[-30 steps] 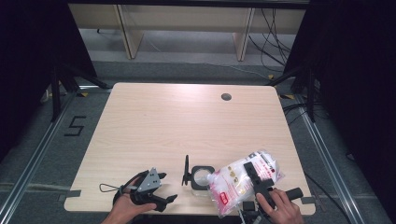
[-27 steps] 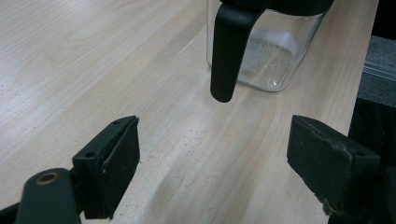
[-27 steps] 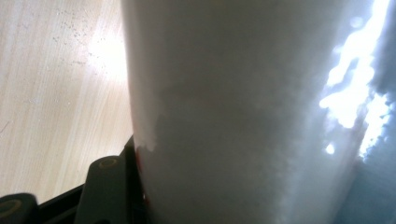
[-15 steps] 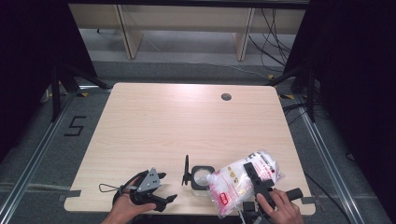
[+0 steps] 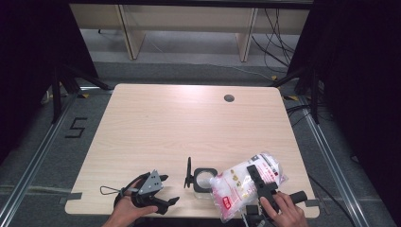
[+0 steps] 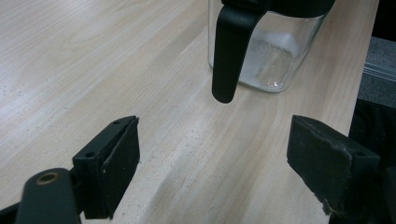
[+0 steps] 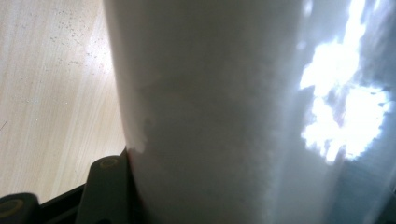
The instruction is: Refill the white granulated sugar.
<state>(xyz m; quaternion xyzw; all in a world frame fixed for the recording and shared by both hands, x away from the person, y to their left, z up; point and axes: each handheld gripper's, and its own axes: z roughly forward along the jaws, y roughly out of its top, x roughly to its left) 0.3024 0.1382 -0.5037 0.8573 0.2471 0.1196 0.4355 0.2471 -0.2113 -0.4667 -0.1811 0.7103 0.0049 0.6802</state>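
Bag (image 5: pixel 246 182) of white granules sits clamped in our right tongs (image 5: pixel 261 183), long axis slanting toward the open jar (image 5: pixel 204 178) just left of it on the worktop (image 5: pixel 179 127), probably touching; left tongs (image 5: pixel 163 201) apart, empty.

1. In the right gripper view, the bag (image 7: pixel 224 116) of white grains covers your right gripper's far pad; whether it presses, you cannot tell.
2. In the left gripper view, the top edge cuts off the glass jar (image 6: pixel 271 56), beyond the bag.
3. The bag's red label print, seen from above, is too small to read.
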